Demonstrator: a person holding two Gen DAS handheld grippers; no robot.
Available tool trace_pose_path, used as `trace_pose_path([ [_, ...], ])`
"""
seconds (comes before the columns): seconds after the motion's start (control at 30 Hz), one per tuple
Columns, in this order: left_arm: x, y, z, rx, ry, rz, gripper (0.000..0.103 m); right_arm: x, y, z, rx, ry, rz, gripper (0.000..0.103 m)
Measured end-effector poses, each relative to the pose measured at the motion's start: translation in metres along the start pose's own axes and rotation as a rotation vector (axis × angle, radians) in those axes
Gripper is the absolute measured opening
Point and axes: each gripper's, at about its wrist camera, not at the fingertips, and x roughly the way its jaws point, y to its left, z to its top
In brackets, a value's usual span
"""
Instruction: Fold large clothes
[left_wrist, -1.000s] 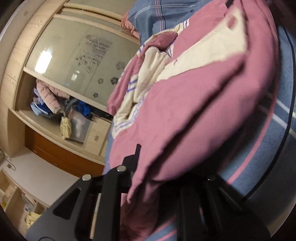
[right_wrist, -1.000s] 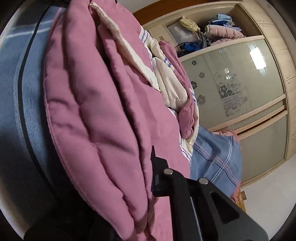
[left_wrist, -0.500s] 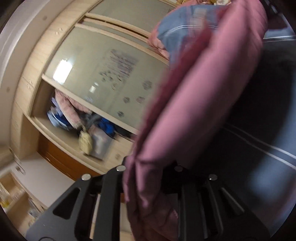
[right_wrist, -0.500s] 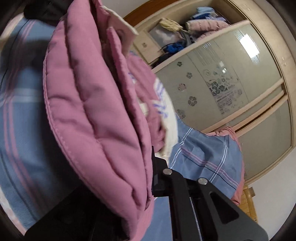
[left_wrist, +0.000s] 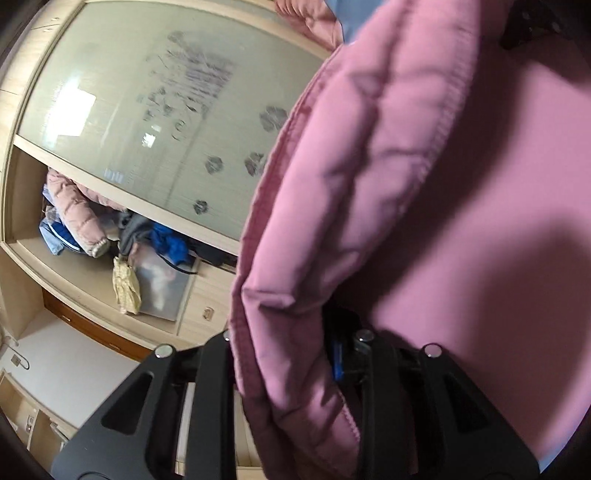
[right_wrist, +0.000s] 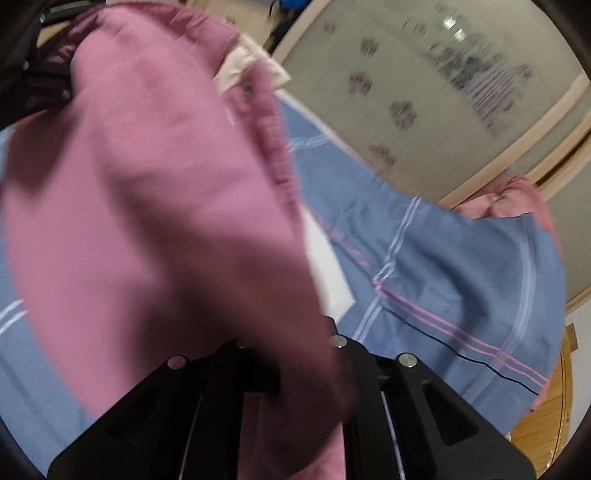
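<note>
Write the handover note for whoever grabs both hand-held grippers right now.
Left hand-held gripper: shut on the pink padded garment, its stitched edge bunched between the fingers.
Right hand-held gripper: also shut on the pink padded garment, which drapes over it and hides the fingertips.
The garment hangs lifted above the blue striped bedsheet; the cream lining shows at its far end. The wardrobe shelf with loose clothes is behind.
Done: both edges gripped, the garment raised.
Left: lay it over onto the sheet, finish the fold, let go. How far the fold has got cannot be told from these close views.
</note>
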Motion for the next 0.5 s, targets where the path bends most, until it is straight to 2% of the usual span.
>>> trace_pose_path([
  [0.03,0.005,-0.005,-0.001,-0.012,0.002,0.007,0.028,0.012,0.008,0.001,-0.01,0.002,-0.021,0.018],
  [0.13,0.012,-0.016,-0.004,-0.046,-0.014,0.041,0.033,0.018,0.025,-0.001,-0.04,-0.03,-0.105,0.023],
  [0.2,0.01,-0.01,-0.006,-0.079,-0.026,0.058,0.048,0.014,0.022,-0.004,-0.011,-0.041,-0.117,0.028],
  [0.27,0.005,0.006,-0.007,-0.122,-0.042,0.098,0.088,0.008,0.01,-0.005,0.033,-0.051,-0.159,0.048],
  [0.3,0.001,0.017,-0.007,-0.153,-0.06,0.113,0.094,0.002,0.002,-0.007,0.055,-0.065,-0.184,0.064],
  [0.33,-0.004,0.025,-0.005,-0.179,-0.071,0.119,0.098,-0.003,-0.006,-0.007,0.081,-0.078,-0.194,0.072],
  [0.43,-0.016,0.049,-0.004,-0.252,-0.073,0.138,0.101,-0.023,-0.034,-0.006,0.199,-0.111,-0.18,0.08],
  [0.5,-0.026,0.059,-0.004,-0.288,-0.077,0.168,0.101,-0.037,-0.053,-0.005,0.284,-0.143,-0.21,0.089],
])
